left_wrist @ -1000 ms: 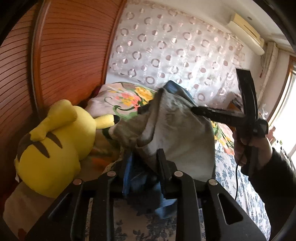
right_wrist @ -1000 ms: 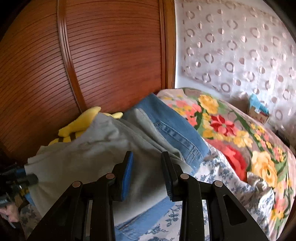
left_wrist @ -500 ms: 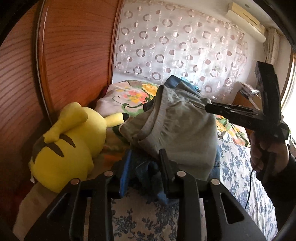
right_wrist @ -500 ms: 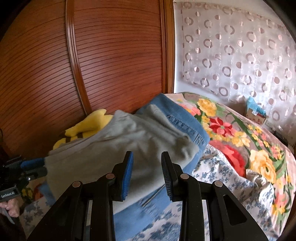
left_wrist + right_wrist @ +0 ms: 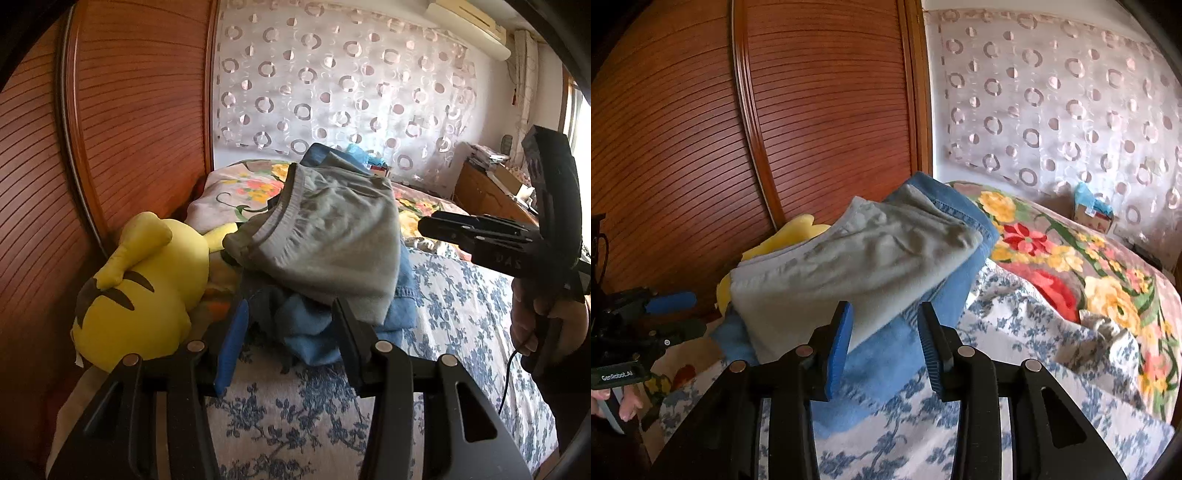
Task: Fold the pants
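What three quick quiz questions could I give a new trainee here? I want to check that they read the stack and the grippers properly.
1. Which garment lies on top of the stack, the grey pants or the blue jeans?
2. True or false: the left gripper is clamped on the cloth.
3. What lies between the stack and the wooden panel wall?

Key
1. The grey pants; the jeans lie under them.
2. False. Its jaws have just been opening and stand apart in front of the stack, gripping nothing. The right gripper is open and empty too.
3. A yellow plush toy, on the bed.
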Motion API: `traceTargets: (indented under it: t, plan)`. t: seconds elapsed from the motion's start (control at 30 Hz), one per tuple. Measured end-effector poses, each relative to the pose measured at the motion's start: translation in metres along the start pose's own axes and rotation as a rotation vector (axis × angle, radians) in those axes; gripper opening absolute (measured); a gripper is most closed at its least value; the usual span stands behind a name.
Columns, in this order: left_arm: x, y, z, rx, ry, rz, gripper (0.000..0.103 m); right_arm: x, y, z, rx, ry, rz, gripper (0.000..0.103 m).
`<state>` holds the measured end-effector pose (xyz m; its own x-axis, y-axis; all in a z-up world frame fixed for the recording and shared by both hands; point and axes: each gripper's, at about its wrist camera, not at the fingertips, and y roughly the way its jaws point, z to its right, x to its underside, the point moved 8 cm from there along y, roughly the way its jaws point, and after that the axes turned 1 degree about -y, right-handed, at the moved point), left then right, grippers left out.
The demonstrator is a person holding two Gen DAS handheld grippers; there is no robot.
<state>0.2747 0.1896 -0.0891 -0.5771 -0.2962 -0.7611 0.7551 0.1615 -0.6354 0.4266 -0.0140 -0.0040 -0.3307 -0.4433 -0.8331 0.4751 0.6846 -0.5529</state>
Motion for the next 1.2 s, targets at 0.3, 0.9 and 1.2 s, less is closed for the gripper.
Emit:
traceTargets:
  t: [0.3, 0.9, 1.2]
  plan:
    - [0.000, -0.024, 0.006, -0.026, 0.026, 0.054, 0.037, 0.013, -0.030, -0.009, 0.006, 0.002, 0.022, 0.038]
    - [0.021, -0.052, 0.046, 0.067, 0.109, 0.033, 0.088, 0.043, -0.087, -0.023, 0.039, 0.036, 0.066, 0.039]
    - [0.044, -0.078, 0.072, 0.124, 0.127, 0.047, 0.089, 0.074, -0.130, -0.026, 0.094, 0.090, 0.098, 0.053]
